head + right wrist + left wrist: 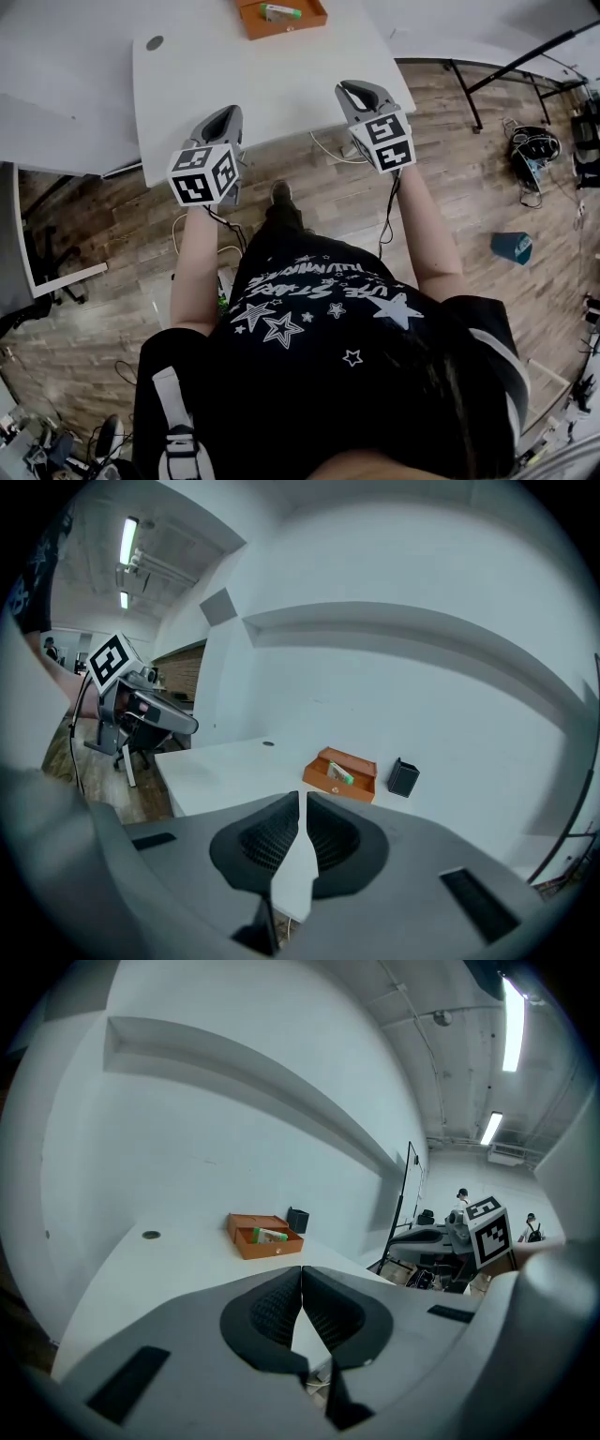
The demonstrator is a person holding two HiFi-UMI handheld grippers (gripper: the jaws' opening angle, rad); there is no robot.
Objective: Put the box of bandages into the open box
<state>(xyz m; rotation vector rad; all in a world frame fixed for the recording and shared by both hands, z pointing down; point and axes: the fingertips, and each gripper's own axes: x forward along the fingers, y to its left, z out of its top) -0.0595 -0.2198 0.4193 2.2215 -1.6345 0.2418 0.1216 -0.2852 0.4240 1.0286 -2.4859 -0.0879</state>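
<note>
Sitting inside the open orange cardboard box, the green-and-white box of bandages lies flat on the box floor with its long side along the box's length. The orange box's lid is folded back. The box stands on the white rectangular table, at the far edge from the person.

Small black upright holder sits just beside the orange box, on its right as seen from the right gripper view, and is apart from it. Round grey grommet hole is in the tabletop, well to the left of the orange box.

Left gripper: well short of the orange box, over the table's near edge and pointing toward the box. Its ribbed black pads are pressed together at the tips, w/ nothing between them.

Right gripper: also well short of the orange box, at the near edge and right of the left one. Jaws are closed to a hairline slit, nothing pinched.

Neither tool touches the orange box or the bandage box. Person in a black star-print shirt stands on the wood-plank floor, on the near side of the table from the orange box.
</note>
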